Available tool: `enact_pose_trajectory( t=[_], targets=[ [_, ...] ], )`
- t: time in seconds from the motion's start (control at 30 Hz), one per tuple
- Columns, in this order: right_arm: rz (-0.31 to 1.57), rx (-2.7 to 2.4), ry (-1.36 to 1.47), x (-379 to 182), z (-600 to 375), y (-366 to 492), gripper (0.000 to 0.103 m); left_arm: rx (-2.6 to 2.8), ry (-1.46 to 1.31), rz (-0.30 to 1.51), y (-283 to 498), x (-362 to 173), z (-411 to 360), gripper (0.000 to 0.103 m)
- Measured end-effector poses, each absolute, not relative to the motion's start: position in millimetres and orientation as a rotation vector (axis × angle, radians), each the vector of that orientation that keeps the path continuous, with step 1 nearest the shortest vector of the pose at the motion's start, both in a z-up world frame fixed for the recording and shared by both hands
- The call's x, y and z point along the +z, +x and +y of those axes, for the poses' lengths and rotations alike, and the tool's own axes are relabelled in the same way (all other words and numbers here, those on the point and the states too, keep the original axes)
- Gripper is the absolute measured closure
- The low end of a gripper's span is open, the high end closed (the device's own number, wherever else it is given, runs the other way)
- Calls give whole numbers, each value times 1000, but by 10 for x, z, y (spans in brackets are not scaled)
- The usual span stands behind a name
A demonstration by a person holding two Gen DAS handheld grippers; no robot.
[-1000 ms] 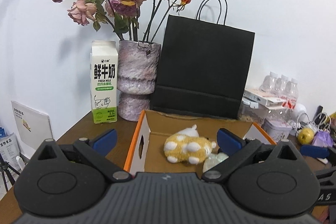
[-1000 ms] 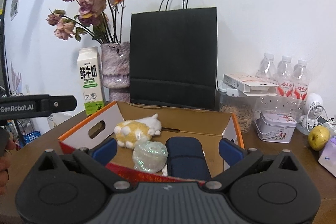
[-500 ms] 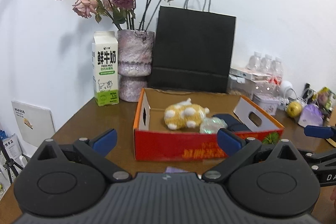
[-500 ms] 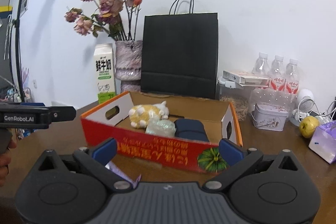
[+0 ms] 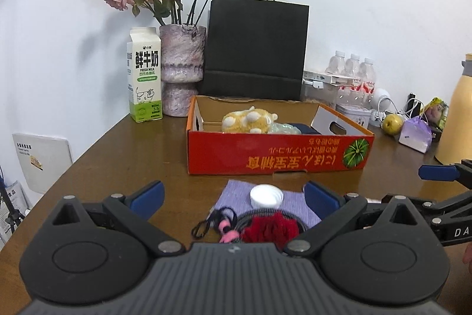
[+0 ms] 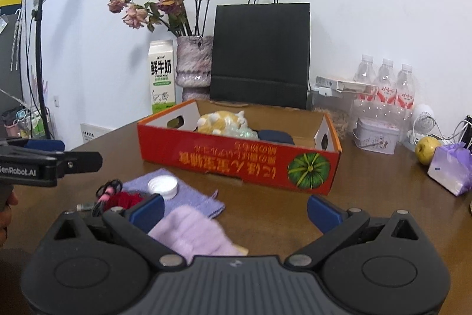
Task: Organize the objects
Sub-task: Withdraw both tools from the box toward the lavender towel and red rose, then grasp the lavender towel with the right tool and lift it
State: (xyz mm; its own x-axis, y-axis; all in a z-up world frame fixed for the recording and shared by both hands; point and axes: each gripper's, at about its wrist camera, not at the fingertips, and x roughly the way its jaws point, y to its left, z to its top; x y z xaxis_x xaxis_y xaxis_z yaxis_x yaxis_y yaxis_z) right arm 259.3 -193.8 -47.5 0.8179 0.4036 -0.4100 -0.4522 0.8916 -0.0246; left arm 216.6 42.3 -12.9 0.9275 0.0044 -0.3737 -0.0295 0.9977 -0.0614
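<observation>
Left wrist view first: the left tool (image 5: 233,195) is spread wide and has nothing in it, hanging low over the tabletop (image 5: 124,161) with the leftover clutter sitting right between its fingers. That's a purple cloth (image 5: 236,192) with a white cap (image 5: 266,196) resting on top at about 12 o'clock, plus a red yarn thing (image 5: 271,229) and a black cord with a pink bit (image 5: 218,223) closer in, toward 6. My guess is they're loose out here because they haven't been sorted yet, while the red box (image 5: 277,155) farther off at 12 already holds a yellow plush (image 5: 249,120), a shiny wrapped item and something dark blue. Over in the right wrist view, the right tool (image 6: 234,210) is also gaping and holding nothing. A fuzzy lilac item (image 6: 194,232) lies between its fingers, hugging the left one at around 7 o'clock, so that looks like its likely pick. The cloth and cap sit at 10 to 11, the box straight ahead at 12, and the other tool pokes in from 9.
</observation>
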Motion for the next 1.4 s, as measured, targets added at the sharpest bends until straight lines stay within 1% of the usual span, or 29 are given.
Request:
enact_pose_trajectory(
  t=[0.27,0.6,0.9,1.17,1.2,1.27,1.3,1.33,1.37,1.4],
  targets=[
    [440,428,-106,-648,-2021,2363,0,-8,-63,419,1953,-268,429,0],
    [480,416,-88,-725,-2070,2201,0,-4,-50,417,1833,-315,394,0],
    [558,435,-100,-785,-1970,2379,0,-6,-52,442,1861,-340,403,0],
    [572,473,-181,-818,-1712,2615,0,-7,-64,453,1884,-344,428,0],
    [567,478,-189,-815,-1701,2603,3,-8,-65,455,1885,-347,431,0],
    [554,476,-196,-807,-1692,2579,19,-8,-65,459,1891,-350,434,0],
    [553,470,-196,-806,-1692,2580,37,-9,-66,459,1891,-350,437,0],
    [554,475,-193,-806,-1694,2582,43,-8,-66,458,1889,-350,434,0],
    [553,480,-192,-800,-1697,2579,43,-8,-66,459,1890,-350,434,0],
    [548,481,-193,-796,-1704,2566,48,-7,-66,460,1894,-353,435,0]
  ],
)
